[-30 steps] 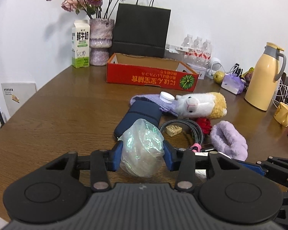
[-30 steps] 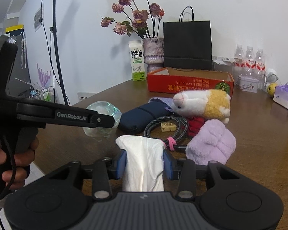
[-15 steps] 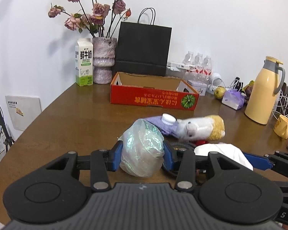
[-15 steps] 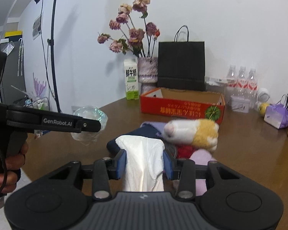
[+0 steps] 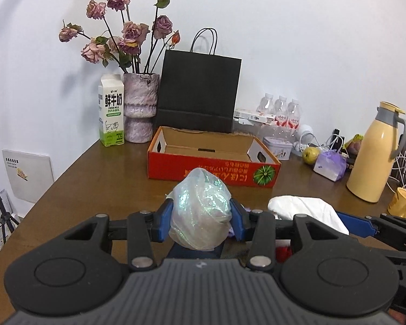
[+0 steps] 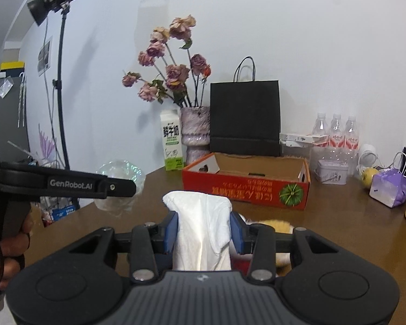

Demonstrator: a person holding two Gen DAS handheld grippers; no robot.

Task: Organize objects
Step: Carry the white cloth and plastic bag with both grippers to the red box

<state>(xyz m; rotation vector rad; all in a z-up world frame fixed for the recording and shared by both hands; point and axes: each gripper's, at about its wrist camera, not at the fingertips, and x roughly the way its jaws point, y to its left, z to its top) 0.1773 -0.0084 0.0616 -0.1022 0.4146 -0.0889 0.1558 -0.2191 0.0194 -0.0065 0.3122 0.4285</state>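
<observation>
My left gripper (image 5: 201, 220) is shut on a crumpled iridescent plastic bag (image 5: 200, 211), held above the brown table. My right gripper (image 6: 204, 230) is shut on a folded white cloth (image 6: 203, 230), also lifted. In the left wrist view the white cloth (image 5: 305, 211) shows at the right; in the right wrist view the plastic bag (image 6: 120, 182) shows at the left behind the left gripper's finger. An open red cardboard box (image 5: 213, 163) lies ahead of both grippers, seen again as the red box (image 6: 246, 181). The pile with the plush toy (image 6: 273, 223) is mostly hidden below the grippers.
Behind the box stand a black paper bag (image 5: 200, 92), a vase of dried roses (image 5: 139, 108) and a milk carton (image 5: 111, 109). Water bottles (image 5: 280, 111), a yellow thermos (image 5: 376, 151), a yellow mug (image 5: 402, 205), a pear (image 5: 311, 155) and a purple pouch (image 5: 330, 165) crowd the right. A hand (image 6: 2, 249) holds the left gripper.
Both grippers have risen with their loads and tilted up. The pile of plush toy, cable and pouch has dropped below the views, and the red box now lies straight ahead.
</observation>
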